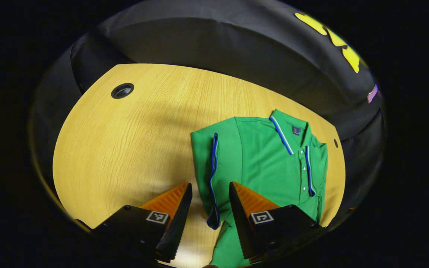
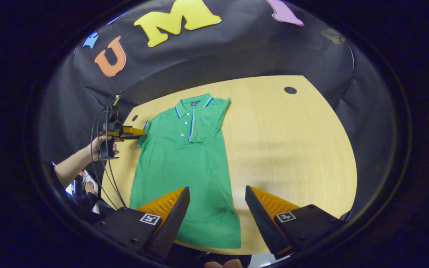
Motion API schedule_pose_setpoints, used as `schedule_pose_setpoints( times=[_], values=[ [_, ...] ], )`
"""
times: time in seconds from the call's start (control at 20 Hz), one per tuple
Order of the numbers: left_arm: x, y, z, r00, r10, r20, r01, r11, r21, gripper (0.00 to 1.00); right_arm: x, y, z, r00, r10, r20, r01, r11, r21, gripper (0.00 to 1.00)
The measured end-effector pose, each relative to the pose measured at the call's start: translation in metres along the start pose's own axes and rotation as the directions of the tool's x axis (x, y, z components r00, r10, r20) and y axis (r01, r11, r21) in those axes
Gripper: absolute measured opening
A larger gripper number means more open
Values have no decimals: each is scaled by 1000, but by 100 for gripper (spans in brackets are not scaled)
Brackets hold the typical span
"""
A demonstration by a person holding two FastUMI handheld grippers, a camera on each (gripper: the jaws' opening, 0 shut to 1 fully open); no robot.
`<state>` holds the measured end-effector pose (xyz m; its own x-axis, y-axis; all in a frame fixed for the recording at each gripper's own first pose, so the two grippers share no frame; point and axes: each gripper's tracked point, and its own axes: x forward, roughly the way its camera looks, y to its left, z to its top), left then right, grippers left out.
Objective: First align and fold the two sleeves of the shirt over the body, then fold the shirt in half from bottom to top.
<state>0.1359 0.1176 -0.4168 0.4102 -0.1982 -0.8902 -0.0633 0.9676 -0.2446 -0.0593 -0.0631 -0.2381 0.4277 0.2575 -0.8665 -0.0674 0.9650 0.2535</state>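
A green polo shirt point(image 2: 184, 167) lies flat on the wooden table point(image 2: 292, 149), collar far and hem near in the right gripper view. One sleeve point(image 2: 209, 123) is folded over the chest beside the button placket. In the left gripper view the other sleeve point(image 1: 203, 160) also lies turned in over the shirt point(image 1: 266, 167), its blue-trimmed hem running down between my fingers. My left gripper point(image 1: 210, 184) hangs open just above that hem, and it is also seen as the left gripper point(image 2: 127, 131) at the shirt's shoulder, held by a hand. My right gripper point(image 2: 217, 189) is open above the lower body.
A person's bare forearm point(image 2: 73, 163) and cables point(image 2: 104, 175) reach in from the left past the table edge. Round cable holes point(image 2: 290, 90) point(image 1: 122, 90) sit near the table's far corners. Bare wood point(image 1: 125, 149) lies on both sides of the shirt. Black cloth walls surround the table.
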Motion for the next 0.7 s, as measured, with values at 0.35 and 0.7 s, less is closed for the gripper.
schedule_pose_setpoints(
  times=[0.35, 0.7],
  values=[
    [13, 4, 8, 998, 55, -1, -55, 997, 63, 17, -6, -14, 3, 999, -28, 21, 27, 999, 36, 96],
    [-2, -1, 16, 999, 17, 43, -16, 1000, -11, 5, -1, -10, 4, 999, -14, 34, 13, 999, 34, 96]
  ],
)
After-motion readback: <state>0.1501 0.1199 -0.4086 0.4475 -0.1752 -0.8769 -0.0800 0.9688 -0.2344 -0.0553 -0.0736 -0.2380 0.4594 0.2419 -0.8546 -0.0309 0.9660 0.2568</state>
